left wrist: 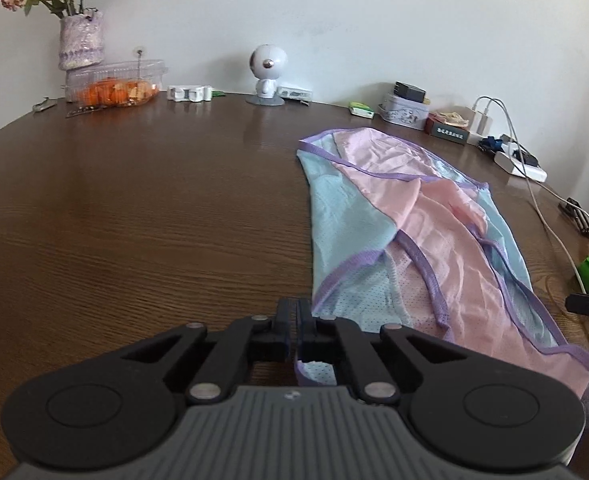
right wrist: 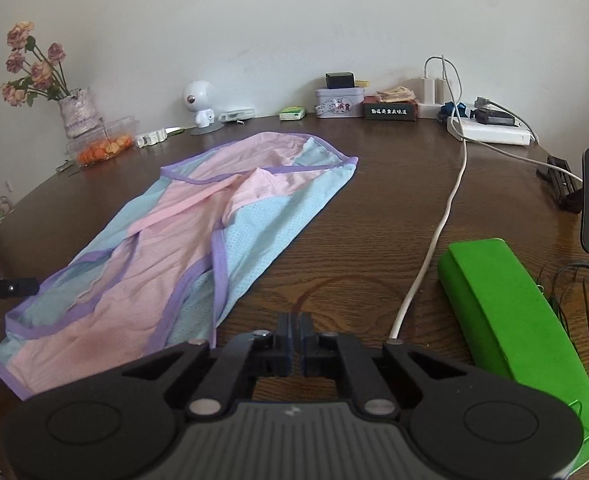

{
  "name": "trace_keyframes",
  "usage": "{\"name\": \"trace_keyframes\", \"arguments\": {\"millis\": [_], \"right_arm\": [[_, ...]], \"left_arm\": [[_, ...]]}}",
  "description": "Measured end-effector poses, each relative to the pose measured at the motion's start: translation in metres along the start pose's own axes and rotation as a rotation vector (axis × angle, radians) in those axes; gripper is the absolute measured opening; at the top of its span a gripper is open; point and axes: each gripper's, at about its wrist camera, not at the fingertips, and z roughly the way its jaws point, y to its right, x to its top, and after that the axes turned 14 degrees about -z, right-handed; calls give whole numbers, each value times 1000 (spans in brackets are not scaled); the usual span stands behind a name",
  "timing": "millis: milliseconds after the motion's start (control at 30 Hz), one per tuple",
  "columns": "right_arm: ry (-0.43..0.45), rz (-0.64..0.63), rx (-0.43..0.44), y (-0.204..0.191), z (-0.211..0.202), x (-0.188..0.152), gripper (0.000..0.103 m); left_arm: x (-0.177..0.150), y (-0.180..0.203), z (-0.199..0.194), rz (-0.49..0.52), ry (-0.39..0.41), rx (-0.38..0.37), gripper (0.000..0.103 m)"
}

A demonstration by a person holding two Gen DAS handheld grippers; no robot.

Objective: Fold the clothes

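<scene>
Gripping a near corner of the garment: left gripper has its jaws pinched together at the bottom centre of its frame, with a scrap of blue mesh and purple trim showing just behind the fingers, so it looks clamped on the hem.

Right gripper is also closed, jaws nearly touching, but its view shows bare table under the tips and the cloth edge just left of them. Can't tell if it caught any fabric.

Garment lies flat and wrinkled, centre-left in the right view.

Risks:
- if the right side grabbed nothing, lifting gives a one-sided pull and a skewed fold
- thin slippery mesh may slide out of the pinch
- white cable and green case sit close on the right and could snag
</scene>
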Motion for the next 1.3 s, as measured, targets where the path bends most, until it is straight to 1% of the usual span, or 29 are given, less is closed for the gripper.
{"name": "trace_keyframes", "arguments": {"millis": [33,67,100,133,167,200,233,267,300,333,367,400,467,533,567,600,633,667,700,733,767,800,900,1000,1067,1233,1300], "right_arm": [[14,3,-3,1,-3,-1,31],[35,-20,8,-1,-8,0,37],[58,-48,21,-3,-13,1,40],[81,-75,35,-6,-18,2,40],[101,-101,57,-10,-23,4,40],[115,-118,71,-14,-27,6,39],[133,-132,64,-17,-29,9,38],[151,-145,53,-21,-30,11,37],[170,-158,43,-25,-32,14,22],[172,-159,26,-26,-33,17,3],[165,-144,26,-25,-33,19,0],[157,-127,29,-23,-32,20,0],[147,-108,41,-19,-34,19,0],[139,-117,43,-20,-34,16,0],[141,-119,45,-21,-34,15,0],[165,-113,41,-21,-36,12,7],[215,-100,47,-20,-39,9,46],[255,-84,84,-18,-43,8,80],[270,-80,153,-17,-43,8,97],[251,-83,192,-17,-38,11,103],[226,-86,225,-18,-33,14,103],[208,-89,222,-20,-27,15,103],[176,-113,155,-27,-10,14,103],[161,-72,140,-22,1,12,103],[160,-54,141,-19,5,12,103],[183,-51,135,-18,9,10,103],[192,-48,140,-15,1,5,103]], "left_arm": [[2,-1,-4,-6,12,-11,10],[3,-1,-10,-4,22,-45,17],[5,0,-15,4,28,-81,21],[6,3,-19,16,37,-111,28],[6,7,-20,37,50,-124,28],[6,12,-21,66,65,-116,29],[7,18,-20,103,79,-97,30],[6,24,-21,137,94,-79,22],[7,29,-21,164,98,-69,4],[8,31,-22,175,86,-76,0],[8,32,-24,177,79,-90,0],[8,33,-26,186,74,-100,0],[5,33,-29,213,74,-90,0],[4,28,-27,179,59,-94,0],[3,24,-27,146,63,-99,8],[2,18,-28,97,93,-108,26],[1,12,-30,47,132,-128,95],[0,7,-32,5,169,-158,103],[1,5,-32,-14,178,-195,103],[4,4,-29,-19,154,-219,103],[7,4,-26,-21,128,-231,103],[9,4,-21,-22,102,-218,103],[9,3,-11,-18,80,-153,103],[6,0,-2,-3,47,-102,103],[2,-2,1,7,28,-92,103],[0,0,0,36,29,-93,103],[0,0,-1,41,26,-94,103]]}}
